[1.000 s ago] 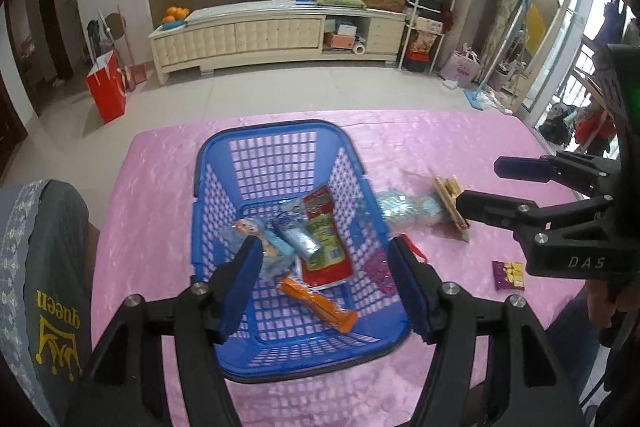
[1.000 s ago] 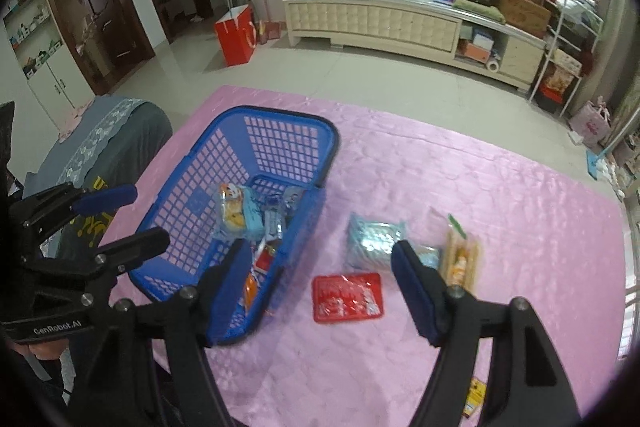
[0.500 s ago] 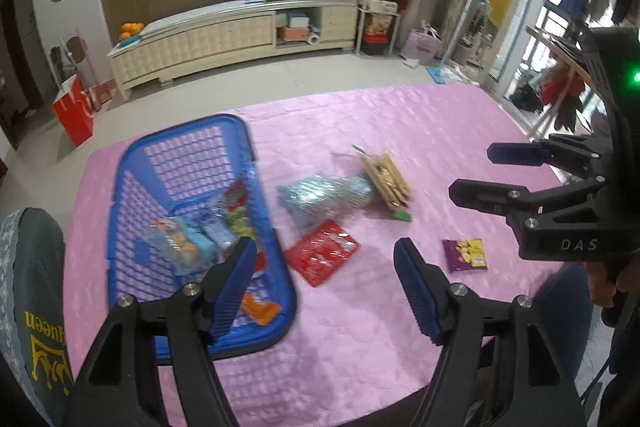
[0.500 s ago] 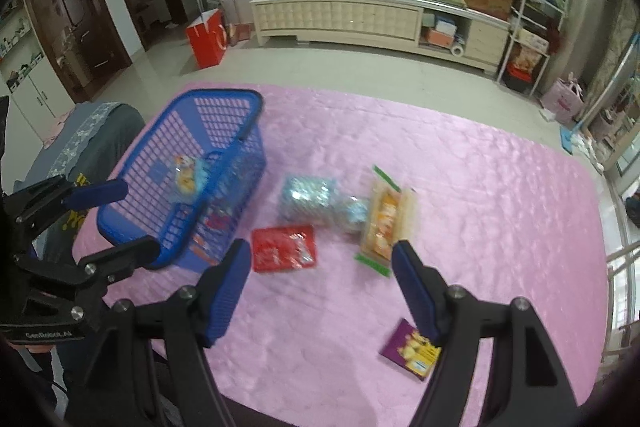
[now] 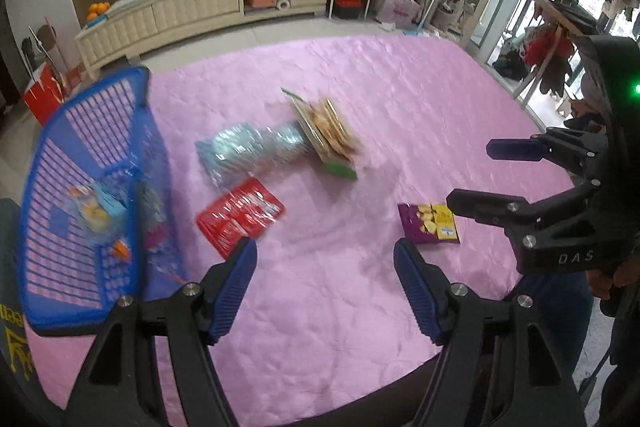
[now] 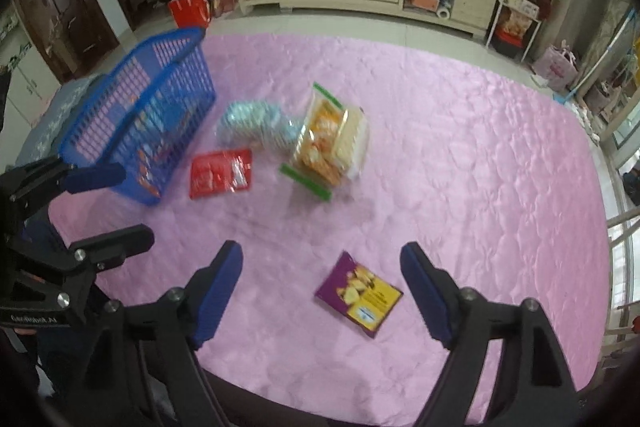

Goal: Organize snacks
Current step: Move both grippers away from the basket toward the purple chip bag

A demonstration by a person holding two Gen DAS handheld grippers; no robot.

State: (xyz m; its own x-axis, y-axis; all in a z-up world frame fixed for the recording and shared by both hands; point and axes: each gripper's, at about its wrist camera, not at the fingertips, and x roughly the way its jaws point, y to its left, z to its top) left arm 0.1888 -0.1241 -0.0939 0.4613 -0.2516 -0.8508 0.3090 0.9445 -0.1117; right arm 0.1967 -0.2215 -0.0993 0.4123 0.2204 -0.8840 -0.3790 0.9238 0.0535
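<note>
Blue plastic lattice basket (image 5: 80,187) at left on pink quilted tablecloth (image 5: 400,99). Red flat snack packet (image 5: 240,223) just beside. Purple-and-yellow snack pouch (image 5: 430,223) farther right.

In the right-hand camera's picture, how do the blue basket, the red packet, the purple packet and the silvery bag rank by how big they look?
1. blue basket, clearly largest.
2. silvery bag, though the cracker pack partly covers it.
3. red packet and purple packet: they look alike, and the purple one lies nearer the camera, so I would not rank them.

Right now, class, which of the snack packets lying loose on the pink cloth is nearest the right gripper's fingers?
The purple packet with yellow snacks pictured on it. It lies alone just ahead of the open right gripper, while the red, silvery and clear packets cluster farther off by the blue basket.
</note>
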